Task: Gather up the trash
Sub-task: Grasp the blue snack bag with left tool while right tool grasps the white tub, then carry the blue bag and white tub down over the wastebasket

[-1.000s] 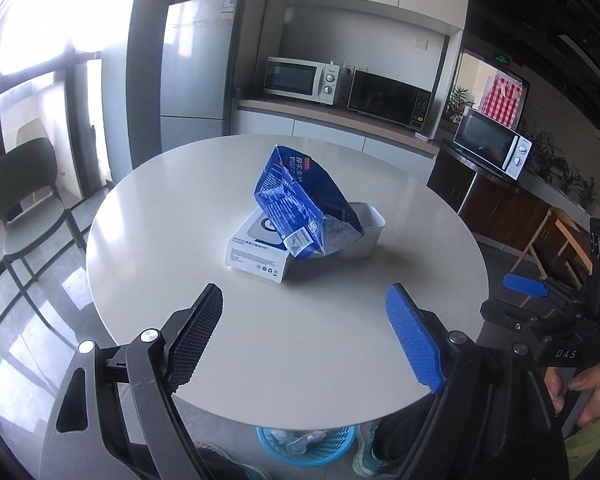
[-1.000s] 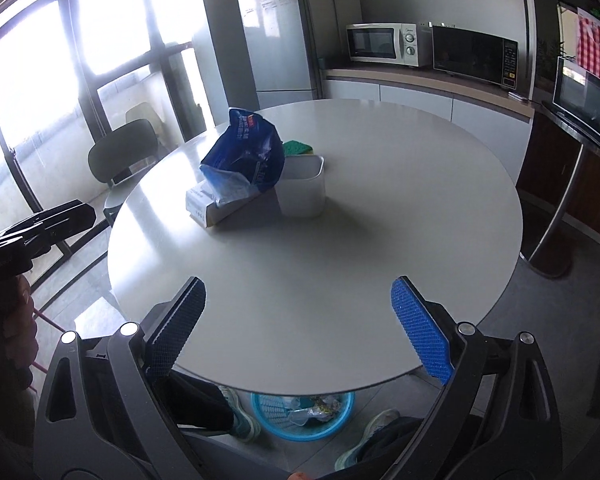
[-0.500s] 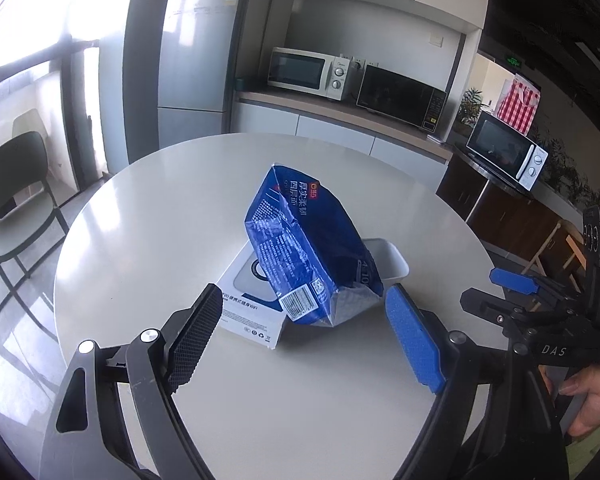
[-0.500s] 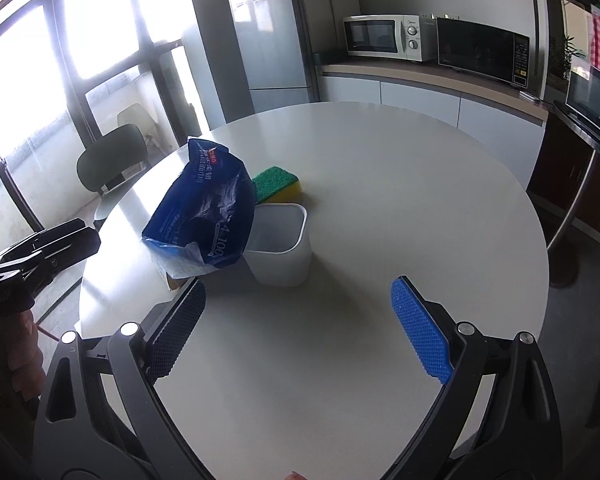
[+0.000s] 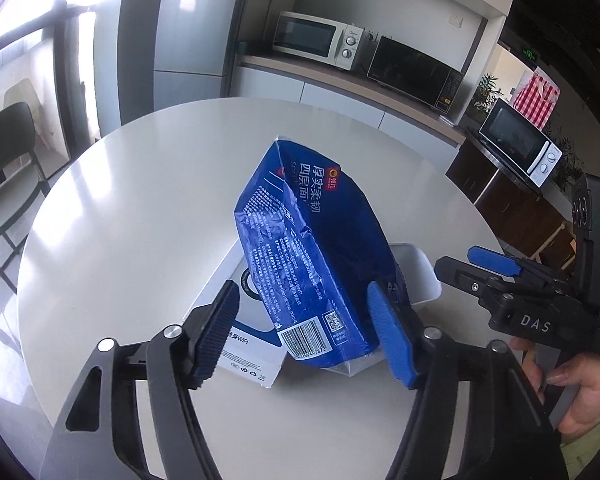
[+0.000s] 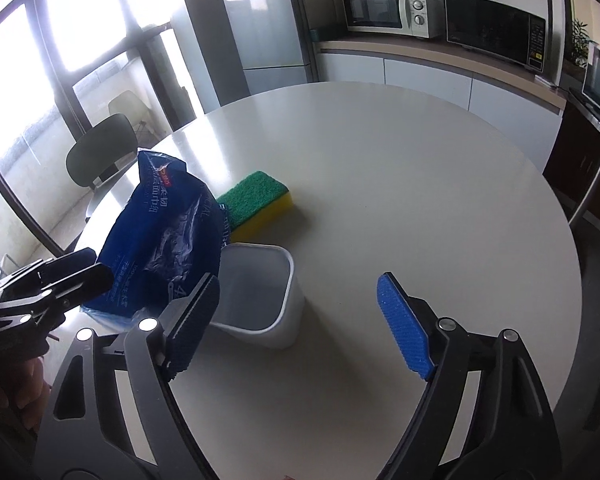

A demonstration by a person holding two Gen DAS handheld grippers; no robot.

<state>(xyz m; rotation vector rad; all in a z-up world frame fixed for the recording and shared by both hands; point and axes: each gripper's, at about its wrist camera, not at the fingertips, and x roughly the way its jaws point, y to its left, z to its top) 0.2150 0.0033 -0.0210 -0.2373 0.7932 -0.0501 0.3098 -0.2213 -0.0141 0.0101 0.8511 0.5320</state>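
- Blue crinkled plastic: the tissue bag [image 5: 320, 264] leans dead ahead of my left gripper [image 5: 304, 332], propped on a white box [image 5: 236, 320] against the white bin [image 6: 260, 292].
- Its long axis tilts up and away from the fingers.
- Left jaws are closing, bag between them, pads not yet pressing, I judge.
- My right gripper [image 6: 300, 324] is closing on nothing; the bag sits off to its left, so the left hand is nearer.
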